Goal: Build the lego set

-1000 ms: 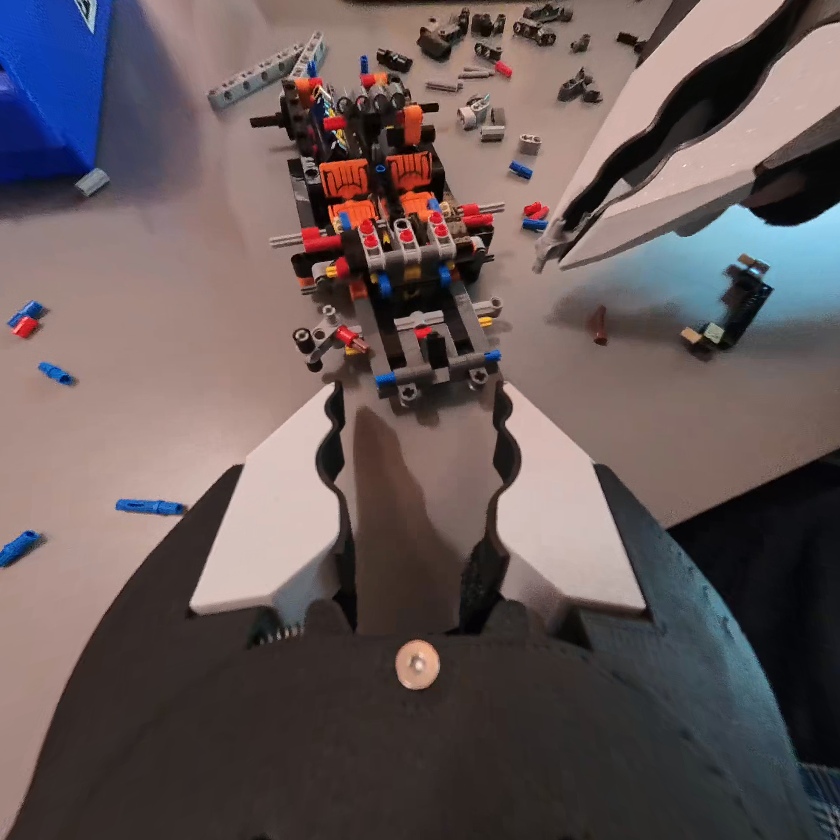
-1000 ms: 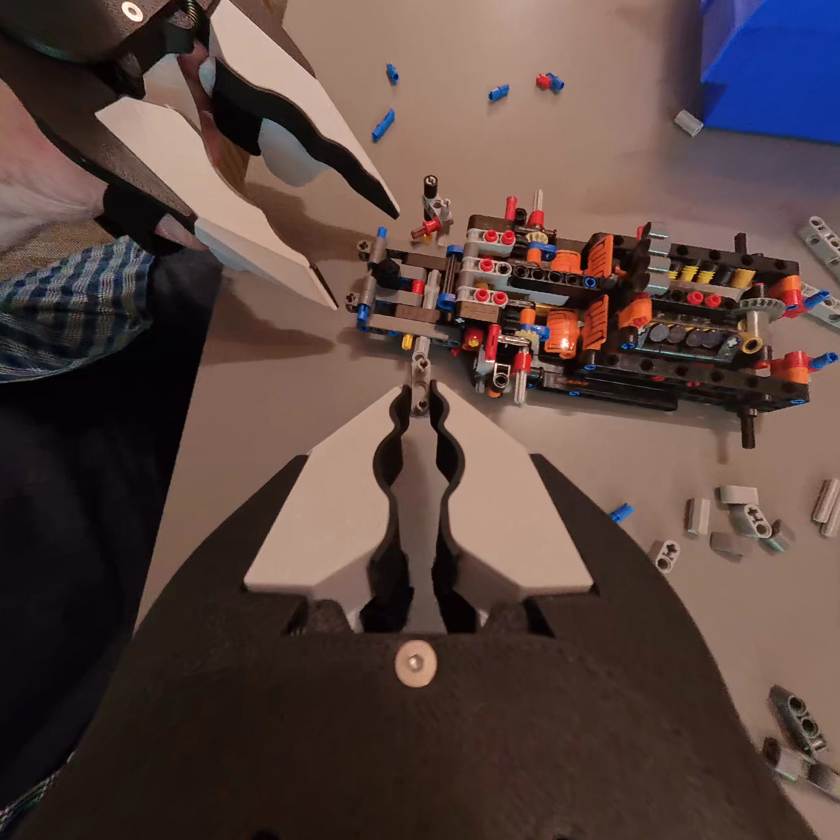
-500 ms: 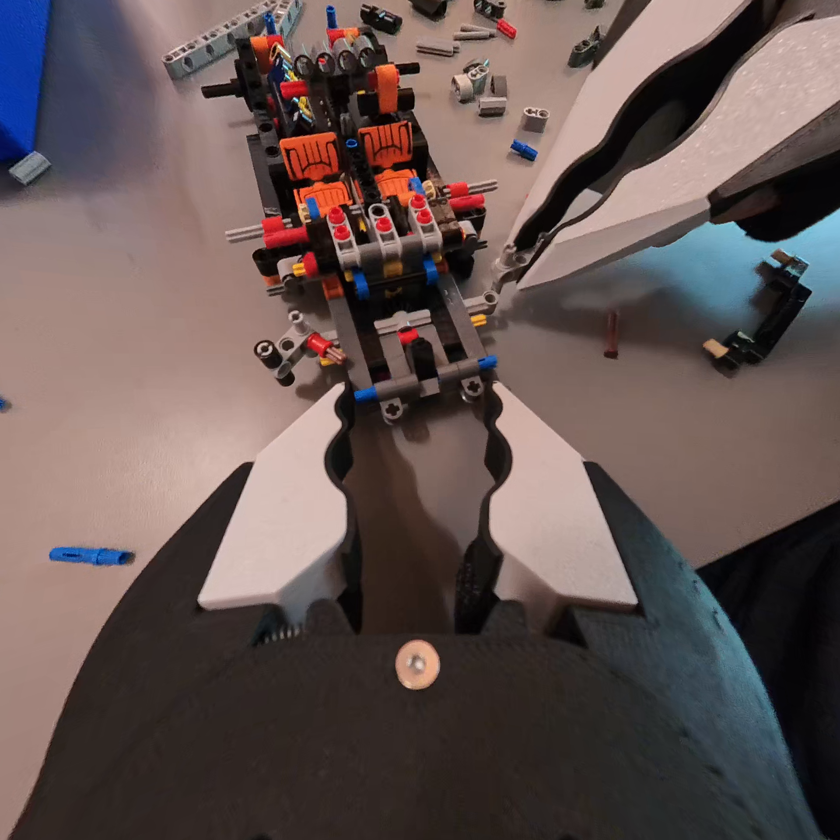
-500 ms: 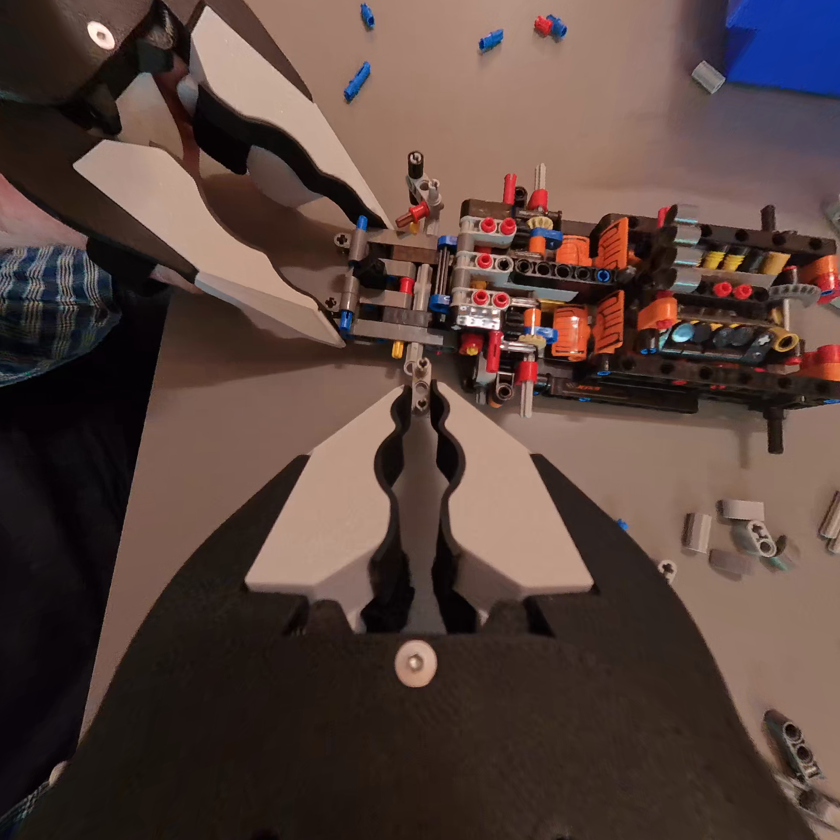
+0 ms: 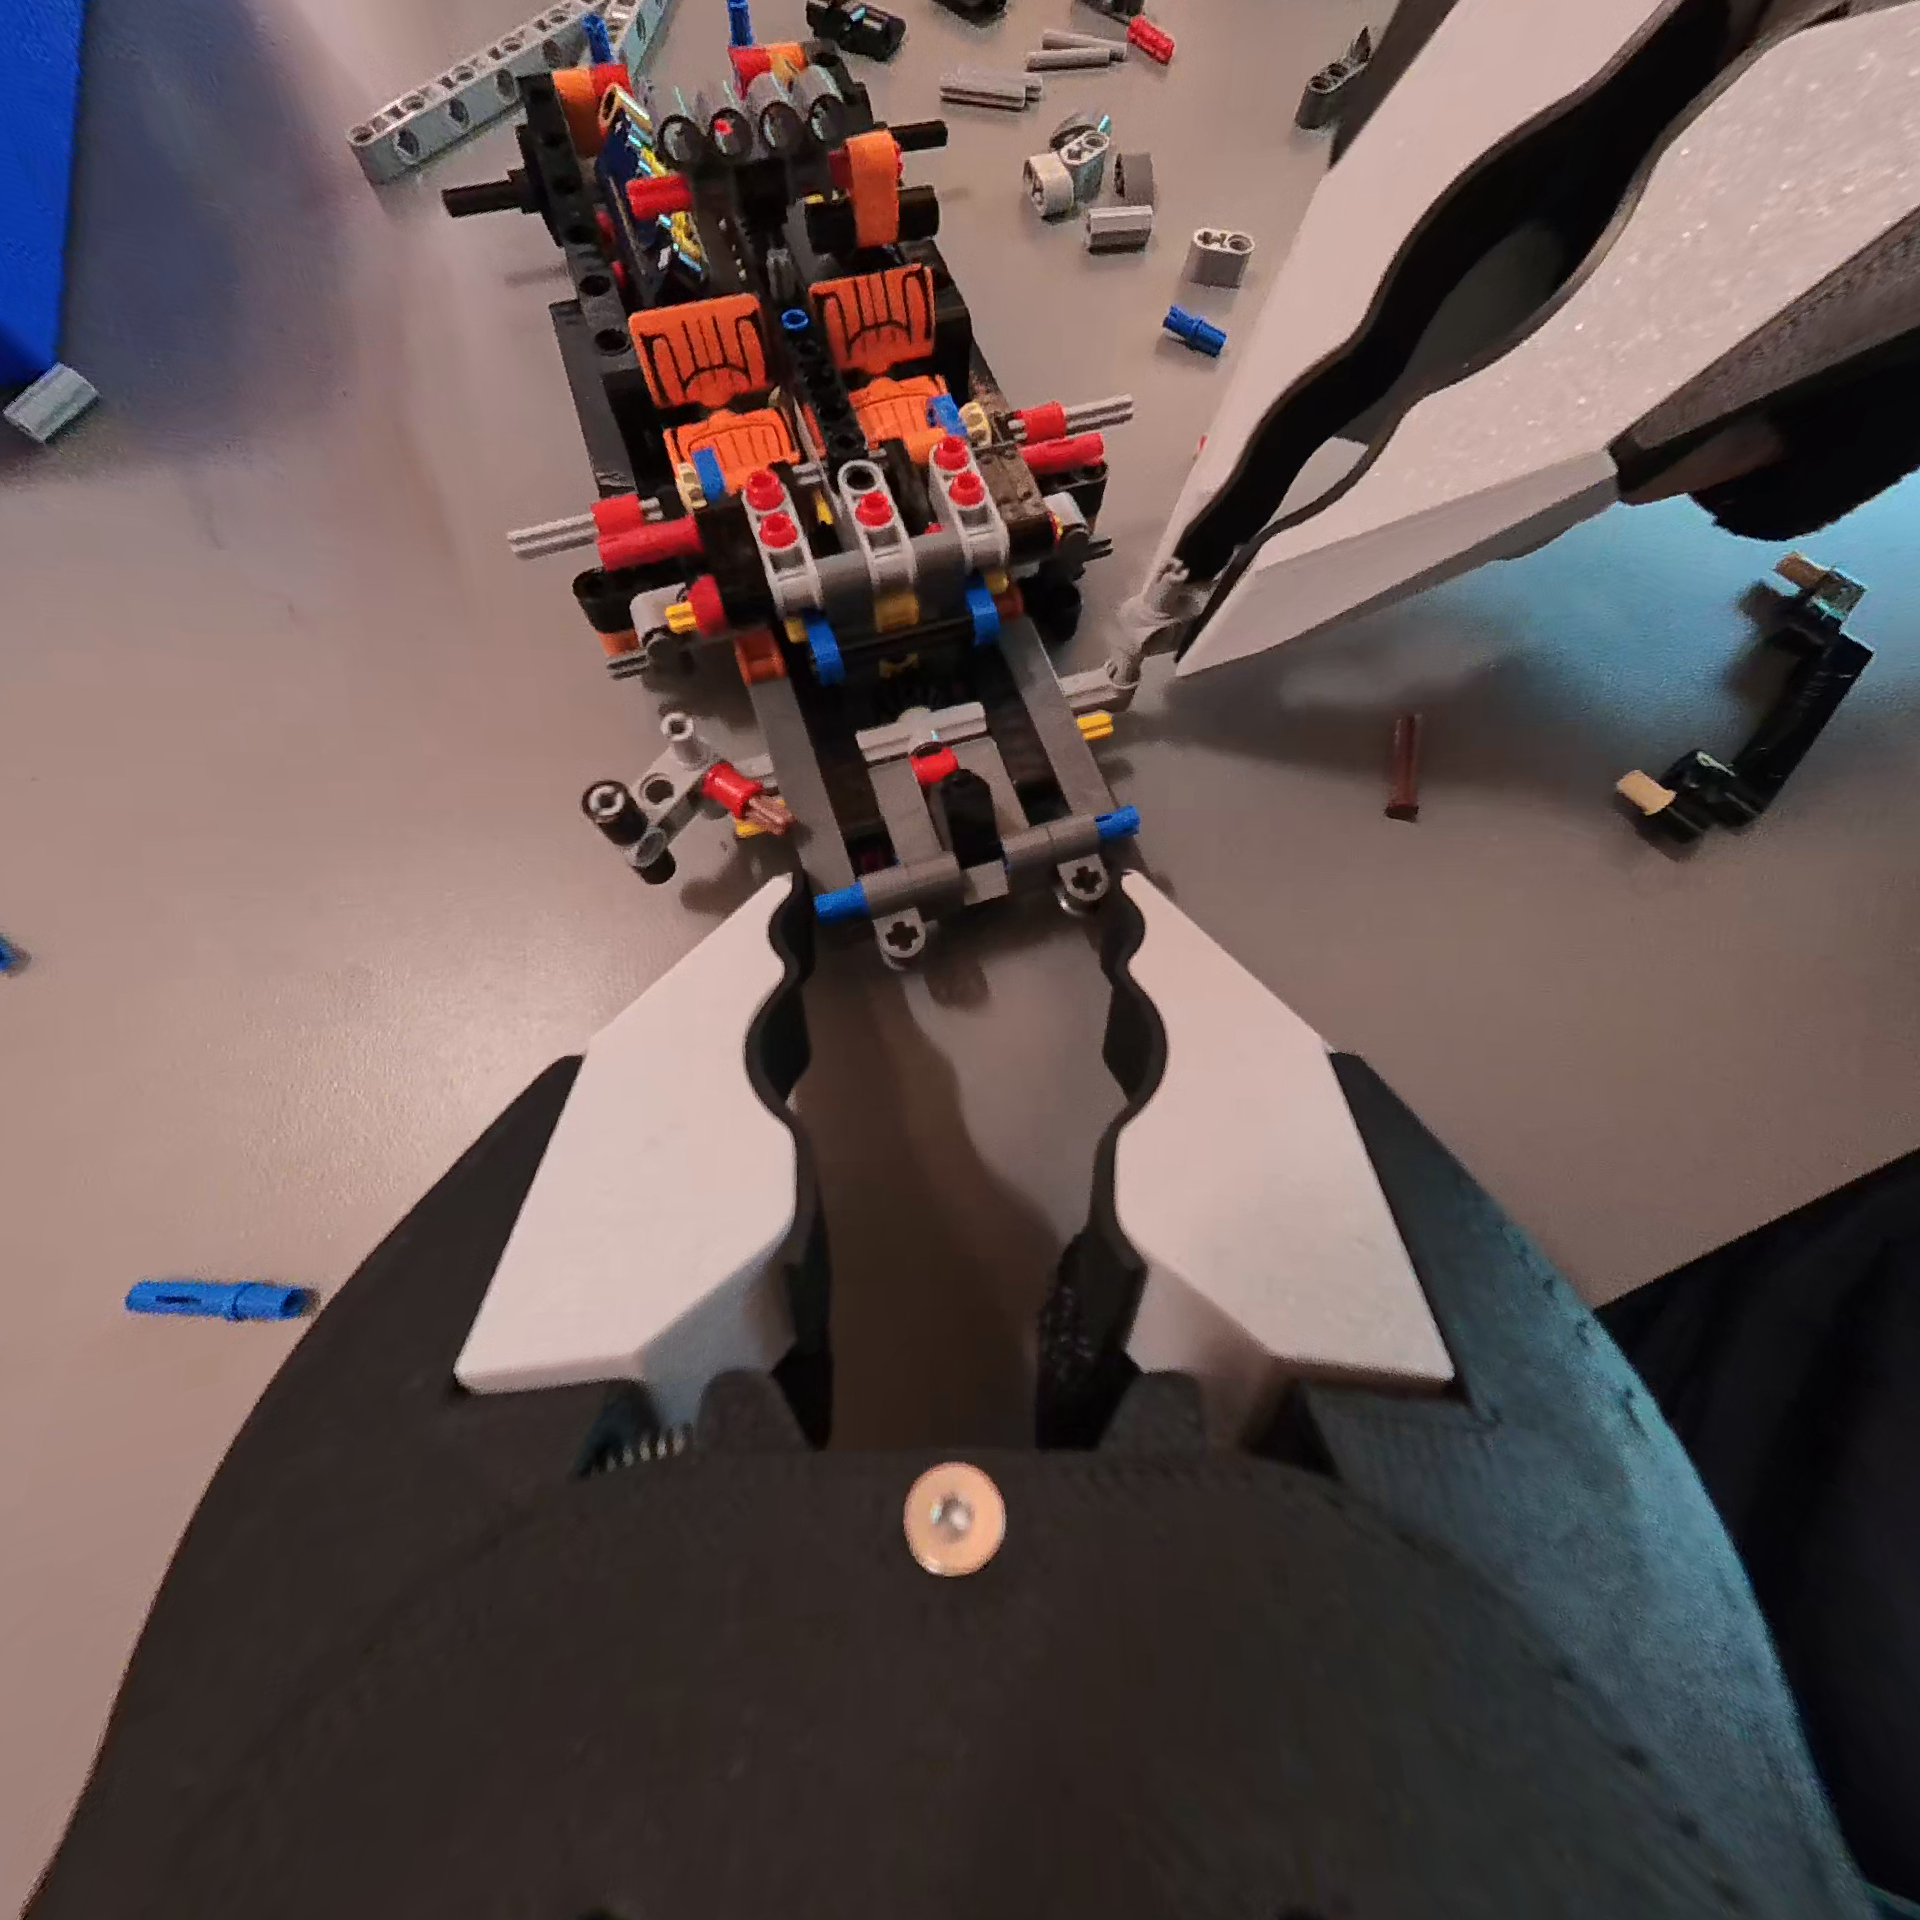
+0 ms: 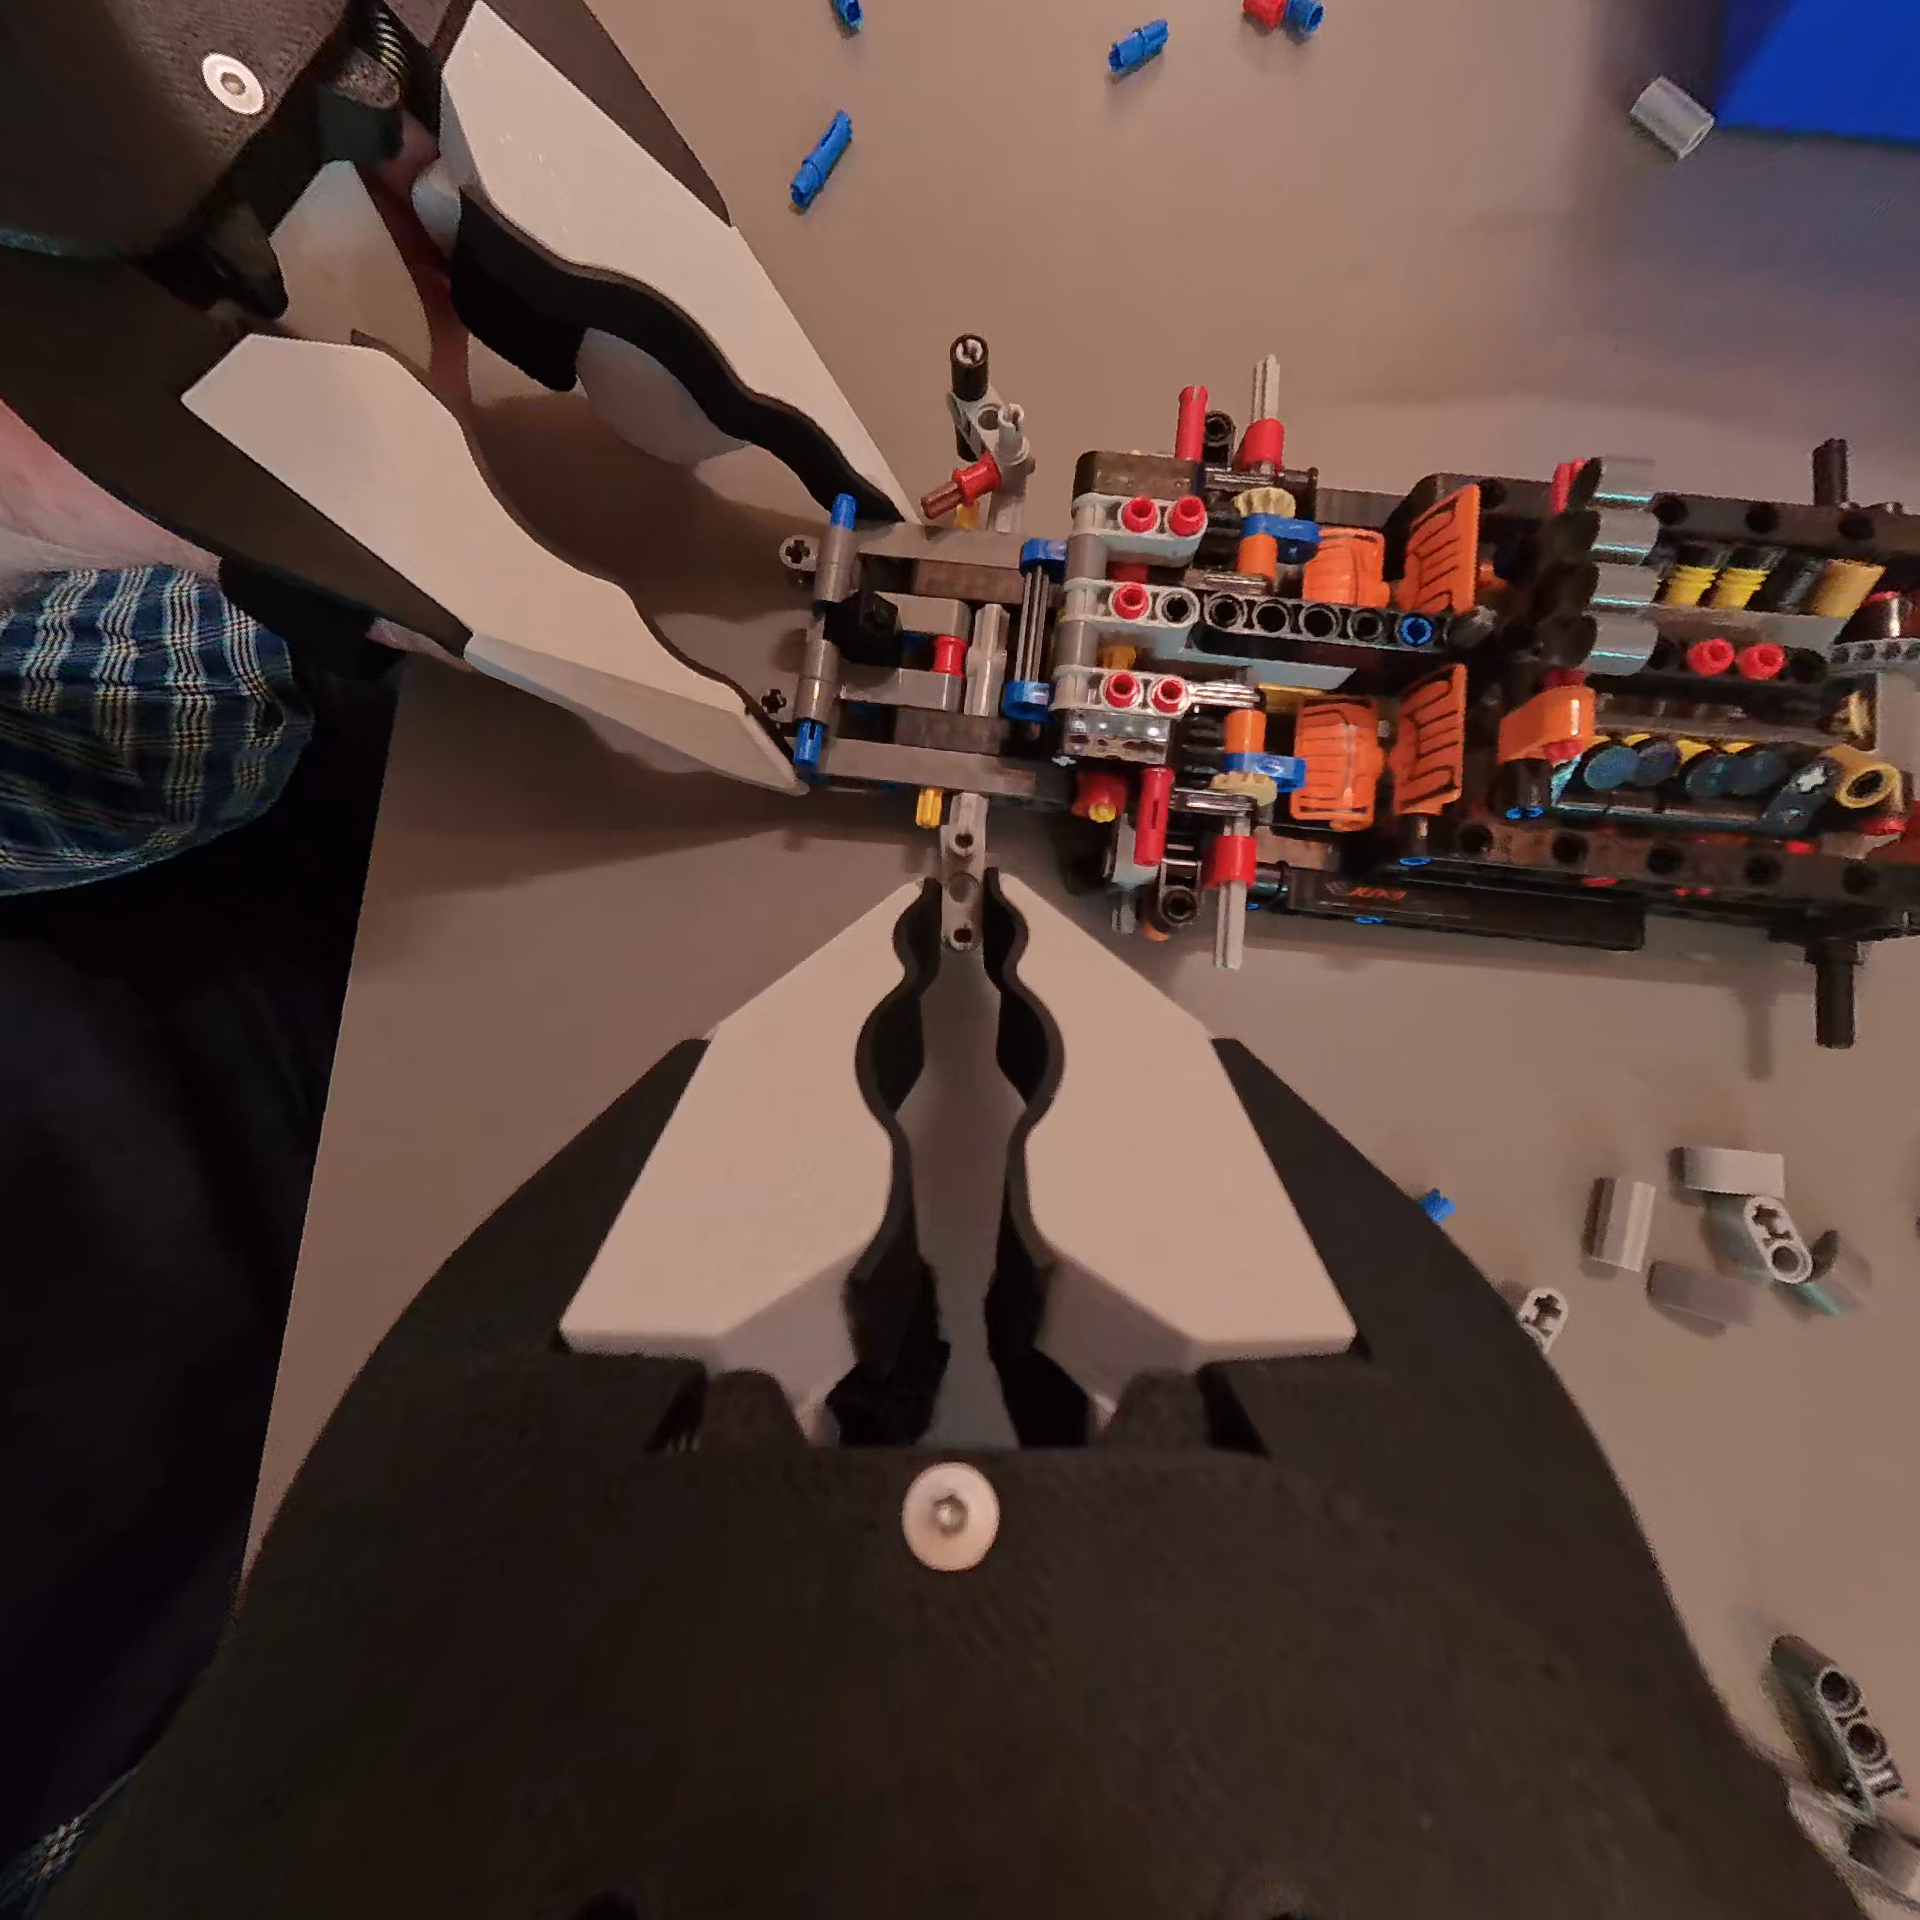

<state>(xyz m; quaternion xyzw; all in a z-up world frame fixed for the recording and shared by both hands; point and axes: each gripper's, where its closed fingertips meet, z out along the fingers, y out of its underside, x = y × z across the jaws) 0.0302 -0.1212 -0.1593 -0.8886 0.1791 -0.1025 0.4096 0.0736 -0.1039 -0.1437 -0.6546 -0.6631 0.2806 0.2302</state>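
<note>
A long Lego chassis, black and grey with orange seats and red and blue pins, lies on the grey table. It also shows in the right wrist view. My left gripper straddles its near front end, fingertips against both sides of the grey crossbar; in the right wrist view, the left gripper touches the blue pins there. My right gripper is shut on a small grey link that sticks out of the chassis side. In the left wrist view, the right gripper comes in from the right.
Loose grey connectors, blue pins, a brown pin and a black part lie around. A small grey-black piece sits by the chassis. A blue box stands at the back. The table edge is near.
My left gripper moved forward to the chassis front end and its jaws narrowed onto it. My right gripper carried the grey link up to the chassis side.
</note>
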